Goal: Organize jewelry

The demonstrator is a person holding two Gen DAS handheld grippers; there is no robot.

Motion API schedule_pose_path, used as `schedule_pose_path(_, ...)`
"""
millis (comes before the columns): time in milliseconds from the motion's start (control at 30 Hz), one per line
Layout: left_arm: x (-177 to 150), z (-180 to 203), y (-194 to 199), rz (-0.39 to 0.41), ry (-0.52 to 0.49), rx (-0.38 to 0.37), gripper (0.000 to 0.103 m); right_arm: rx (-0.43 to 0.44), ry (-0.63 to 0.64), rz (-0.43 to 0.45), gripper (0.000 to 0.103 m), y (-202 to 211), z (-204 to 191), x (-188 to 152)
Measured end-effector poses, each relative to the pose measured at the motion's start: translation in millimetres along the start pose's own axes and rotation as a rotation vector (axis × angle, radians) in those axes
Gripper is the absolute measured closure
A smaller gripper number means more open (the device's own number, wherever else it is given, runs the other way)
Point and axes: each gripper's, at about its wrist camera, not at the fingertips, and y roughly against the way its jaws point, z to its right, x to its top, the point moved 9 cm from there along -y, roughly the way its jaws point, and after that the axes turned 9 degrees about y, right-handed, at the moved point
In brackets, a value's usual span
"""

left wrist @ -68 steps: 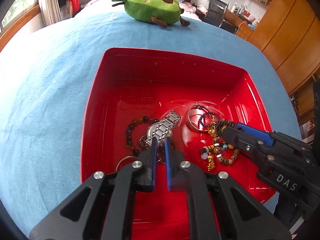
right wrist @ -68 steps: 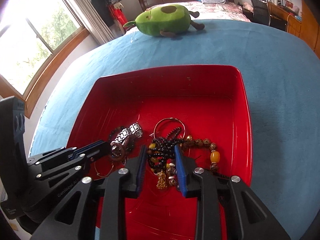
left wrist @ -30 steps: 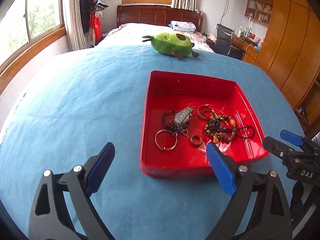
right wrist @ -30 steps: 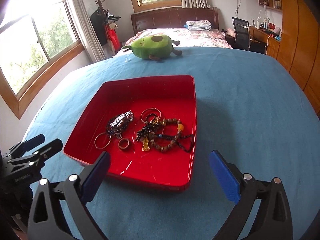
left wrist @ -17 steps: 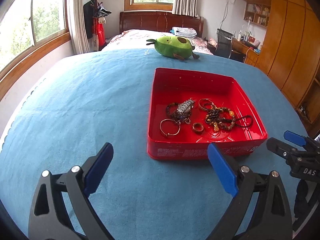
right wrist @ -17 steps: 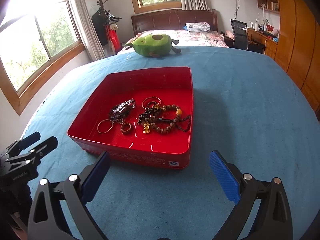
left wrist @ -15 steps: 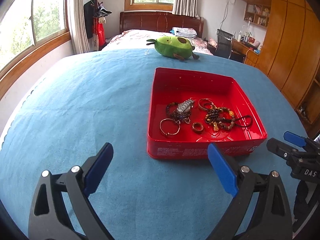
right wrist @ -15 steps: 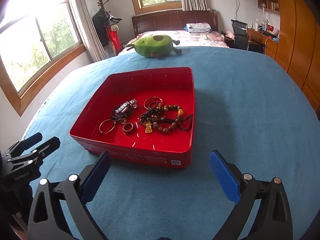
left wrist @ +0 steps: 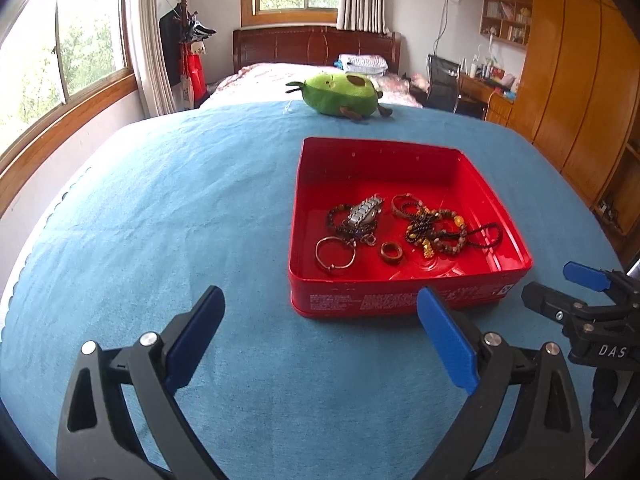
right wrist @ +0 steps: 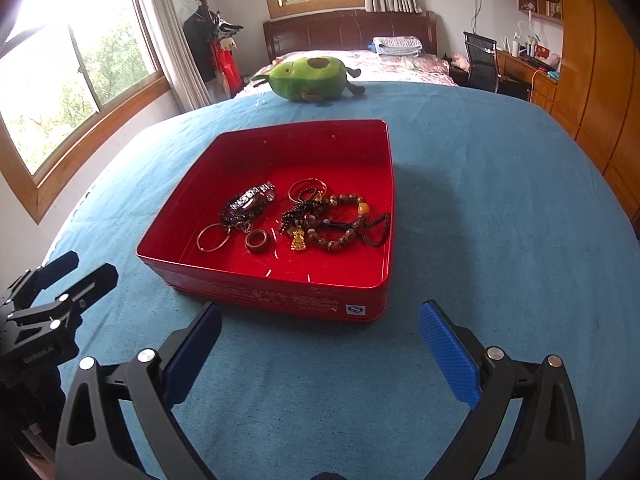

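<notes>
A red tin (left wrist: 400, 300) sits on the blue cloth with jewelry in it. Inside lie a silver watch (left wrist: 364, 210), a thin hoop bangle (left wrist: 335, 252), a brown ring (left wrist: 391, 253) and tangled bead bracelets (left wrist: 440, 228) with a gold charm. My left gripper (left wrist: 319, 291) hovers before the tin's near wall, its jaws opening, nothing between them. My right gripper (right wrist: 320, 307) stands open and empty before the tin (right wrist: 280, 292). Each gripper shows at the edge of the other's view: right gripper (left wrist: 580, 292), left gripper (right wrist: 72, 276).
A green avocado plush (left wrist: 340, 92) lies at the far edge of the blue cloth (left wrist: 160, 200). Behind it stand a bed (left wrist: 316, 46) and a desk with a chair. Wooden wardrobes (left wrist: 580, 100) line the right side and windows the left.
Both grippers have pulled back out of the tin and opened wide, leaving the watch and the beads in it. Over the last second they drew back a little more.
</notes>
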Motion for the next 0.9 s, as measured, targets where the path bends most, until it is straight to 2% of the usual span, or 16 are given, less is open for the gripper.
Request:
schedule_pose_path(233,-9.2,-0.1,-25.7,-0.13,0.005,0.003,0.006,0.0,-0.031,-0.051,0.004,-7.6,7.7,-6.5)
schedule_pose_path(900,-14.9,-1.7,-27.1,-0.14,0.003,0.014,0.006,0.005,-0.03,-0.076,0.004,-15.6,6.9,-11.2)
